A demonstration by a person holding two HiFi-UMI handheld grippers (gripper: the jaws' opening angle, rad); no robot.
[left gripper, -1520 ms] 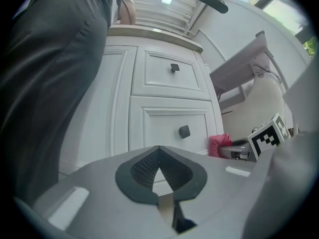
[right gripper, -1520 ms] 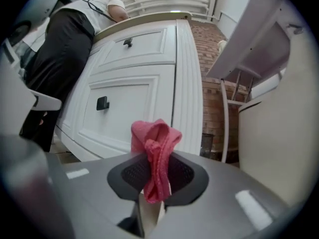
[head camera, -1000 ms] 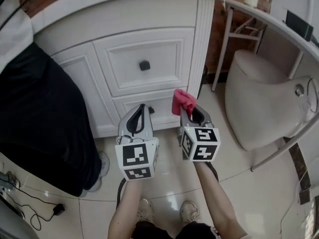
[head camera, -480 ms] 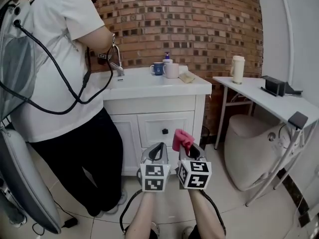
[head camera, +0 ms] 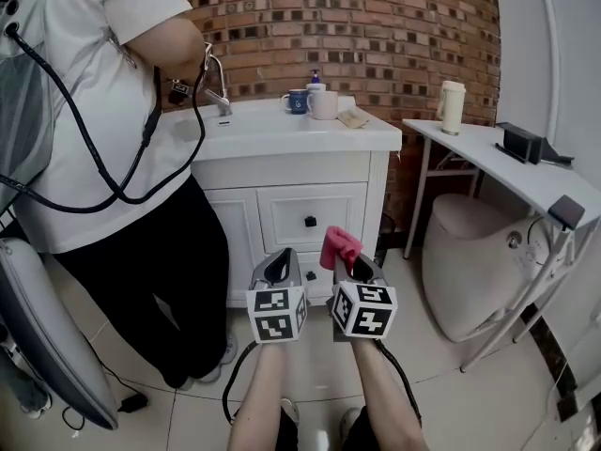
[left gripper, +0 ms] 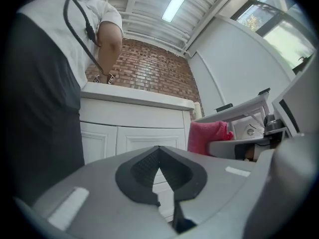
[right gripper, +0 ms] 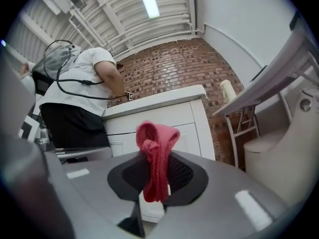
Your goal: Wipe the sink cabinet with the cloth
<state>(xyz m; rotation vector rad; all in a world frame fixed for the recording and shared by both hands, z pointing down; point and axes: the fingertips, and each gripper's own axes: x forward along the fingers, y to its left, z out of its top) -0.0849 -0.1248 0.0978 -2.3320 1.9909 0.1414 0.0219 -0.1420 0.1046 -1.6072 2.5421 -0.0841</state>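
Observation:
The white sink cabinet [head camera: 310, 209] stands ahead against the brick wall, with a drawer and a dark knob [head camera: 310, 221]. My right gripper [head camera: 344, 257] is shut on a pink cloth [head camera: 338, 246], which bunches up above its jaws [right gripper: 155, 156]. My left gripper [head camera: 280, 264] hangs beside it at the same height, shut with nothing in it [left gripper: 160, 171]. Both are held a short way in front of the cabinet [right gripper: 164, 121], not touching it. From the left gripper view the cloth [left gripper: 207, 136] shows at the right, in front of the cabinet [left gripper: 134, 133].
A person in a white shirt [head camera: 84, 111] stands at the sink's left side, hand at the tap [head camera: 218, 92]. Cups [head camera: 315, 103] sit on the countertop. A white table [head camera: 498, 163] and a beige toilet [head camera: 465, 261] stand at the right.
The head view has swung up from looking down at the cabinet front to showing the whole sink, the person and the wall. Both grippers stay side by side, cloth still held.

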